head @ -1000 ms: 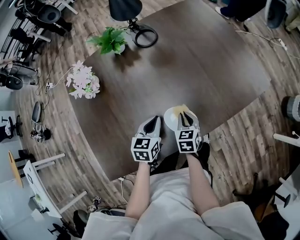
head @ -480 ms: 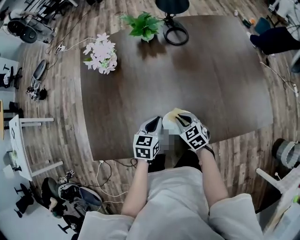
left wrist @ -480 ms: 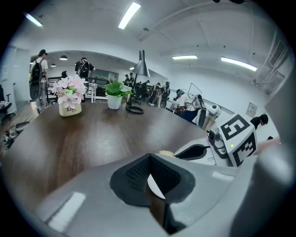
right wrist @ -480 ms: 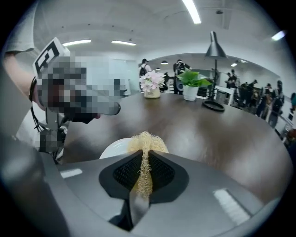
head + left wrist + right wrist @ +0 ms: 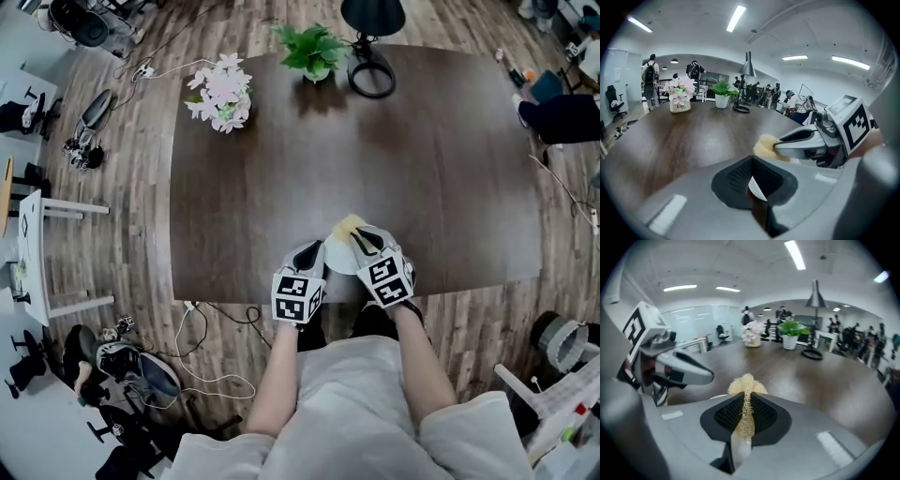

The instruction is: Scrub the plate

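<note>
Plate: the white plate (image 5: 339, 260) lay at the near edge of the table (image 5: 281, 169), between the two grippers.
Left gripper: the left gripper (image 5: 307, 255) pinched the plate's left rim.
Right gripper: the right gripper (image 5: 364, 242) was clamped on a yellow mesh scrubber (image 5: 348, 225).
Key relation: the scrubber sat over the plate's far edge, so the plate's face lay just near-left of it.
Pose: both grippers pointed far, the right one angled left.

Dark wood-grain desk (image 5: 422, 169), matt with a faint sheen; smooth white plate (image 5: 337, 254); coarse, rough yellow mesh scrubber (image 5: 746, 383).
</note>
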The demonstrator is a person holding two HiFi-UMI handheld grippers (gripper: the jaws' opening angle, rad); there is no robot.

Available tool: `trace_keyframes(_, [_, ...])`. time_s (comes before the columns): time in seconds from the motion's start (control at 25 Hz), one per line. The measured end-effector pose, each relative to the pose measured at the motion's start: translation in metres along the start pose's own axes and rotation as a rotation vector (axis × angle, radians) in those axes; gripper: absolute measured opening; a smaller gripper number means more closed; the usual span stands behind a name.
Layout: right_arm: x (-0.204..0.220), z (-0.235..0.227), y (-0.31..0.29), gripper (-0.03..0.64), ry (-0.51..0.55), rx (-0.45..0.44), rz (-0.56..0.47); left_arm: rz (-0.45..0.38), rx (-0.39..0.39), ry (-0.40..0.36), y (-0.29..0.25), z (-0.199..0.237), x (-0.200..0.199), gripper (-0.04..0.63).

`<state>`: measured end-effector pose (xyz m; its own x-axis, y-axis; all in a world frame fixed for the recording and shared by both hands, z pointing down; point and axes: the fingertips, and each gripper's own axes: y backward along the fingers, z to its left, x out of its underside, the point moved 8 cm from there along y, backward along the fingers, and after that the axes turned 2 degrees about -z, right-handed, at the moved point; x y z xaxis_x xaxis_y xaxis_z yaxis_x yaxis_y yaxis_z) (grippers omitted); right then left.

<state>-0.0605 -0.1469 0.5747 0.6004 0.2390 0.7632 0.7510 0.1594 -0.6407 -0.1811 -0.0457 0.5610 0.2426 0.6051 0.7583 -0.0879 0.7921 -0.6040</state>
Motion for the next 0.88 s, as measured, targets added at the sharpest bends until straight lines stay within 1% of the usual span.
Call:
trace_keyframes(0.04, [0.001, 0.004, 0.0, 0.06, -0.071, 0.057, -0.01, 0.001, 0.019, 0.008, -0.001, 0.002, 0.001, 0.0])
trace_keyframes(0.08, [0.003, 0.01, -0.002, 0.06, -0.119, 0.096, -0.012, 0.002, 0.036, 0.021, -0.002, 0.004, 0.003, 0.0])
trace_keyframes(0.12, [0.007, 0.018, -0.006, 0.06, -0.135, 0.124, -0.002, 0.005, 0.05, 0.032, -0.003, 0.006, 0.005, 0.0])
trace_keyframes(0.2, [0.015, 0.031, -0.016, 0.06, -0.116, 0.175, 0.04, 0.025, 0.074, 0.017, -0.007, 0.008, 0.008, 0.0])
trace_keyframes(0.24, [0.017, 0.035, -0.02, 0.06, -0.109, 0.207, 0.051, 0.04, 0.09, -0.005, -0.011, 0.008, 0.01, 0.0])
trace_keyframes(0.32, [0.017, 0.04, -0.023, 0.06, -0.127, 0.262, 0.053, 0.075, 0.138, -0.053, -0.018, 0.009, 0.014, 0.0])
trace_keyframes(0.4, [0.018, 0.041, -0.024, 0.06, -0.151, 0.277, 0.047, 0.097, 0.182, -0.084, -0.023, 0.008, 0.019, 0.0])
trace_keyframes(0.56, [0.02, 0.038, -0.024, 0.06, -0.151, 0.257, 0.035, 0.113, 0.255, -0.103, -0.032, 0.001, 0.026, 0.0])
trace_keyframes(0.72, [0.018, 0.041, -0.026, 0.06, -0.145, 0.312, 0.025, 0.145, 0.306, -0.17, -0.039, 0.0, 0.029, 0.0])
trace_keyframes(0.88, [0.018, 0.041, -0.026, 0.06, -0.172, 0.341, 0.027, 0.176, 0.339, -0.205, -0.042, -0.006, 0.029, 0.0])
